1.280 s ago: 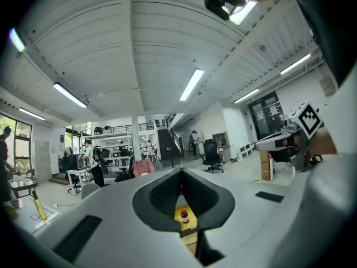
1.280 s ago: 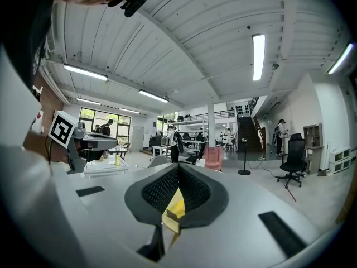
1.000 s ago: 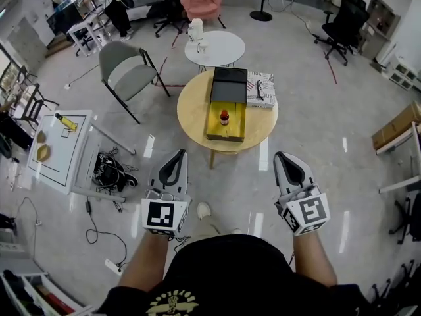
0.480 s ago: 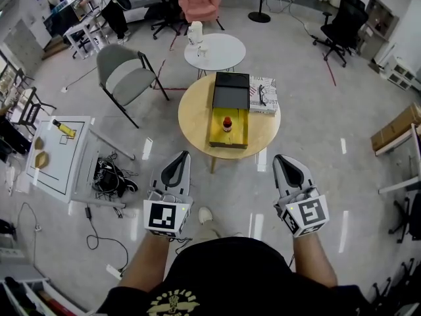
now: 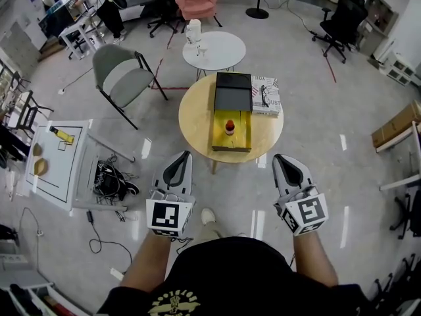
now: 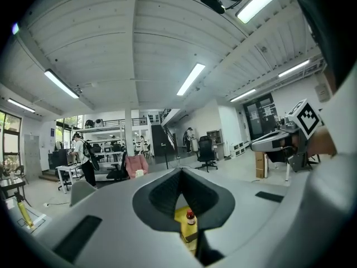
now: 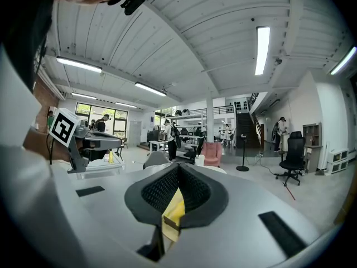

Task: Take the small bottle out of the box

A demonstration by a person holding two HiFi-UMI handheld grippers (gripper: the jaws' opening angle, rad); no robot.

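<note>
The left gripper [image 5: 179,158] and right gripper [image 5: 284,160] are kept pinched shut and empty, well short of the table [image 5: 194,120], presumably because the small bottle [image 5: 229,126], stood upright in the yellow box [image 5: 241,141] by the table's near edge, isn't reached yet.

Glossy grey floor [image 5: 316,143] all round, round wooden tabletop [image 5: 196,120] dead centre, white round table [image 5: 223,48] beyond, grey chair [image 5: 122,74] left, strip lights [image 6: 191,79] overhead.
</note>
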